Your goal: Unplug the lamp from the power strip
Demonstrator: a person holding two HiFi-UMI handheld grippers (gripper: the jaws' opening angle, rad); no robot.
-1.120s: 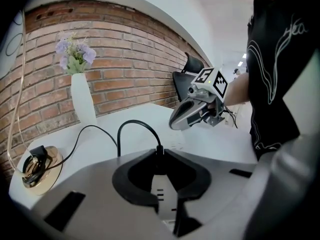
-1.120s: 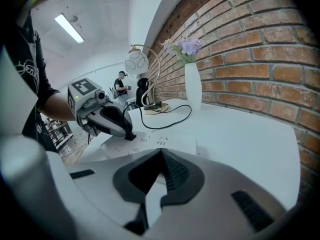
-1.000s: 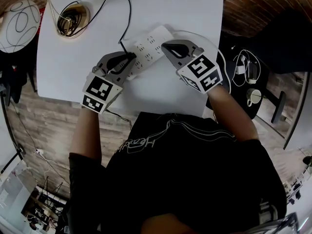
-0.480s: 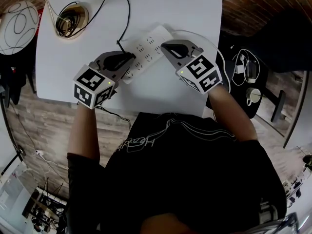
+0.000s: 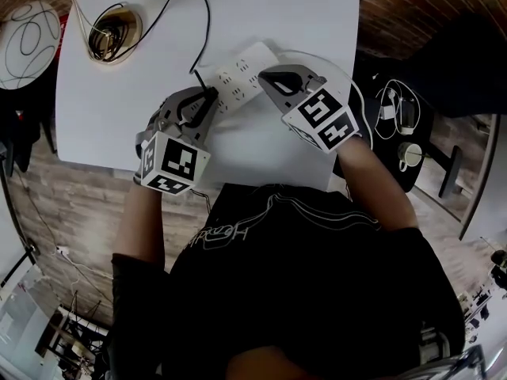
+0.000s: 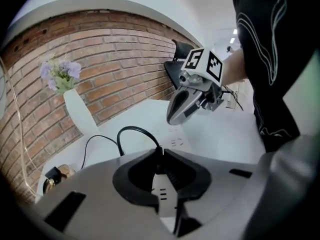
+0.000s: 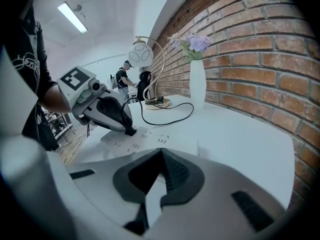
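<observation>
A white power strip (image 5: 242, 70) lies on the white table (image 5: 301, 6). A black cord (image 5: 207, 22) runs from the lamp's base (image 5: 113, 28) to a black plug (image 7: 131, 131) that stands in a socket at the strip's left end. My left gripper (image 5: 207, 95) is shut on that plug, and the cord rises from between its tips (image 6: 159, 154). My right gripper (image 5: 264, 75) is shut with nothing between its jaws, its tips down on the strip's right part (image 7: 161, 151).
A white vase (image 7: 198, 84) with purple flowers stands by the brick wall at the table's far side. The lamp's round shade (image 5: 28, 30) hangs past the table's left edge. A dark side table with cables and a mug (image 5: 410, 157) is at the right.
The left gripper has rolled about its own axis, its marker cube swinging from the left round toward the person. Its tips stay at the plug. The right gripper has not moved.
</observation>
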